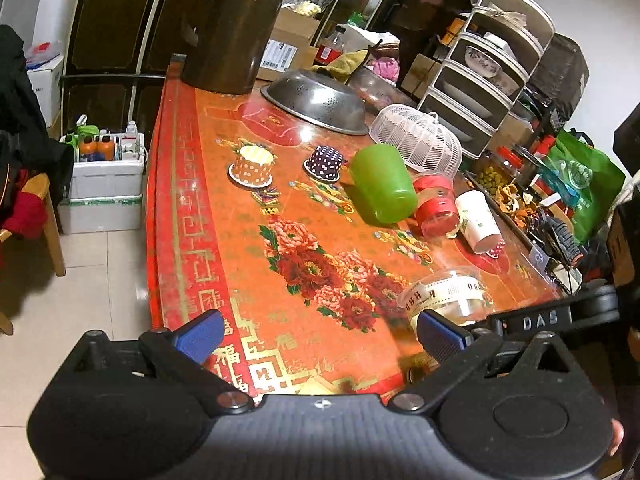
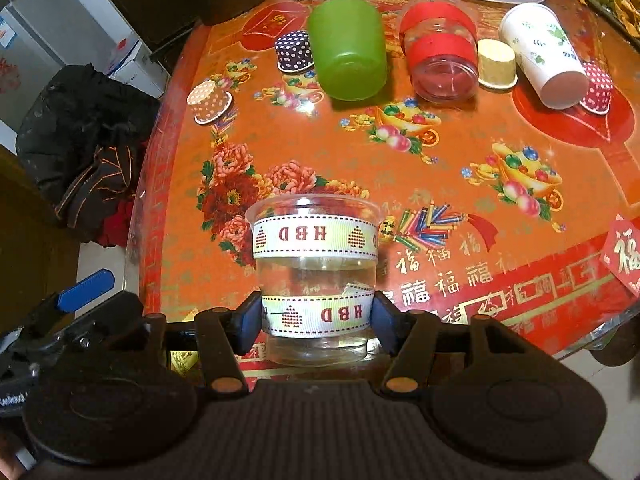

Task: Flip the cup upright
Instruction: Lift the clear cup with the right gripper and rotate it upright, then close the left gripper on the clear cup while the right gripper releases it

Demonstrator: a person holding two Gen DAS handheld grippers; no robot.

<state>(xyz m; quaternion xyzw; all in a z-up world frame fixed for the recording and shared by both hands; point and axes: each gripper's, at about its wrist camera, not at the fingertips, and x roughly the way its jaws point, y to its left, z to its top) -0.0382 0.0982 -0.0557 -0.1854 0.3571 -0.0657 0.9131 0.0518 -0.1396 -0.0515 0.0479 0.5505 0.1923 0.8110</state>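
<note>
A clear plastic cup (image 2: 316, 272) with two white "HBD" ribbon bands lies on its side between my right gripper's fingers, its mouth pointing away from the camera. My right gripper (image 2: 317, 316) is shut on its lower band near the table's front edge. The cup also shows in the left wrist view (image 1: 444, 296), just beyond my left gripper's right pad (image 1: 440, 336). My left gripper (image 1: 320, 334) is open and empty above the front of the table (image 1: 240, 240).
Further back lie a green cup (image 2: 346, 48), a red-banded clear cup (image 2: 440, 56) and a white paper cup (image 2: 544, 56), all on their sides. Small dotted paper cups (image 2: 210, 102) stand upside down. A steel colander (image 1: 316, 100), white basket (image 1: 416, 140) and dark bin (image 1: 232, 28) are behind.
</note>
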